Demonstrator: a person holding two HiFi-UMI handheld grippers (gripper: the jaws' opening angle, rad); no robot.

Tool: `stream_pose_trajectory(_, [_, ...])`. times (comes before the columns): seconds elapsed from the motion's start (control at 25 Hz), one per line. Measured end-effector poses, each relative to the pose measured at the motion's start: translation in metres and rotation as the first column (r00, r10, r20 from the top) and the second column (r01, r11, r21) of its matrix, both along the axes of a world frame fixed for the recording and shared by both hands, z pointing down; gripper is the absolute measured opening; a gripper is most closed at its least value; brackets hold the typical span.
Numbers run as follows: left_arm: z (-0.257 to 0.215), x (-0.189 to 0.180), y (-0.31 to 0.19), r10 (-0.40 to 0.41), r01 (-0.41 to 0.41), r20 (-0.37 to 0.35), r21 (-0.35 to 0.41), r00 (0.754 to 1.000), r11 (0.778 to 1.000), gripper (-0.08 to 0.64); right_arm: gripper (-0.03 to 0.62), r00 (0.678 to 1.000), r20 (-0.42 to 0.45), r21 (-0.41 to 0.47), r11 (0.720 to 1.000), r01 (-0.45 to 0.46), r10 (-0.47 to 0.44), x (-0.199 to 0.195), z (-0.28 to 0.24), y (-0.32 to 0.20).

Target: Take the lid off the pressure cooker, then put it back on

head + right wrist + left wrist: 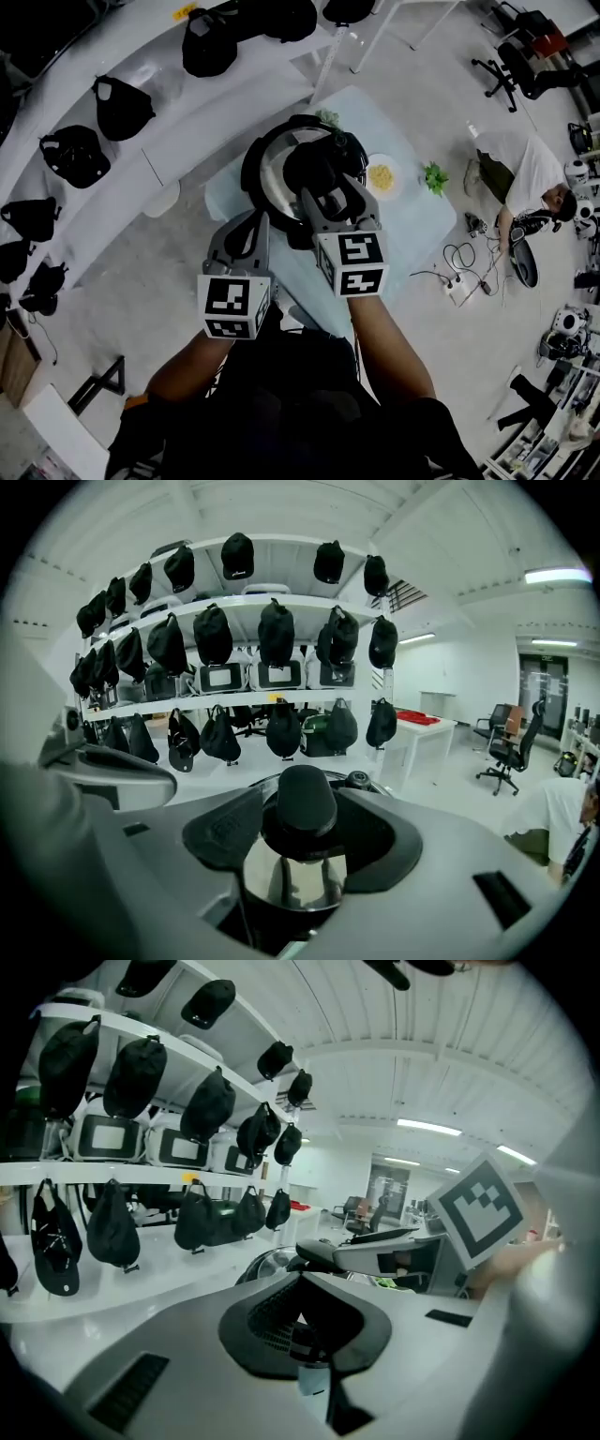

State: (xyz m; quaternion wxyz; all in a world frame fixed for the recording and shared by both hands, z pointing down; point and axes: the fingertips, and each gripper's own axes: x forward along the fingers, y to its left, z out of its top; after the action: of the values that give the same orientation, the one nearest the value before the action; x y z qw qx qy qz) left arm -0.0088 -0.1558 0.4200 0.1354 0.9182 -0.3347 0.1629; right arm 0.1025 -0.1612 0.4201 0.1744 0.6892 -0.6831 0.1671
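Observation:
The steel pressure cooker [255, 159] stands on a pale blue table [412, 234]. Its lid [291, 878] carries a black knob [302, 803]. My right gripper [325, 192] reaches over the cooker's middle. In the right gripper view its jaws [302, 832] sit tight on both sides of that knob, shut on it. My left gripper [255, 225] is at the cooker's near-left rim. In the left gripper view a dark part lies between its pads [272, 1321], with the cooker [267, 1265] just beyond. Whether those pads press on it is unclear.
A small plate of yellow food [382, 176] and a green sprig [434, 176] lie right of the cooker. White shelves with black caps [122, 108] run along the left. A person [534, 183] is on the floor at right, near cables and a power strip [459, 286].

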Motion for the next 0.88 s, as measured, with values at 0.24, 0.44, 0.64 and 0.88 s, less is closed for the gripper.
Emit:
stream_pose_trajectory(0.24, [-0.016,0.006,0.025,0.066,-0.065,-0.018,0.029,0.998,0.997,0.006,0.179,0.999,0.004,0.023,0.999,-0.037,0.037,-0.004,-0.016,0.045])
stream_pose_trajectory(0.44, [-0.025,0.002,0.054,0.084,-0.083,-0.02,0.057,0.996,0.995,0.006,0.079,0.999,0.022,0.035,0.998,-0.048,0.047,-0.016,-0.02,0.09])
stream_pose_trajectory(0.64, [-0.024,-0.002,0.108,0.106,-0.107,0.007,0.066,0.994,0.992,0.006,0.038,0.998,0.057,0.028,0.999,-0.038,0.036,-0.032,-0.012,0.148])
stream_pose_trajectory(0.88, [-0.027,-0.008,0.189,0.139,-0.141,0.032,0.084,0.99,0.986,0.006,0.032,0.995,0.091,0.038,0.999,-0.036,0.032,-0.049,-0.012,0.226])
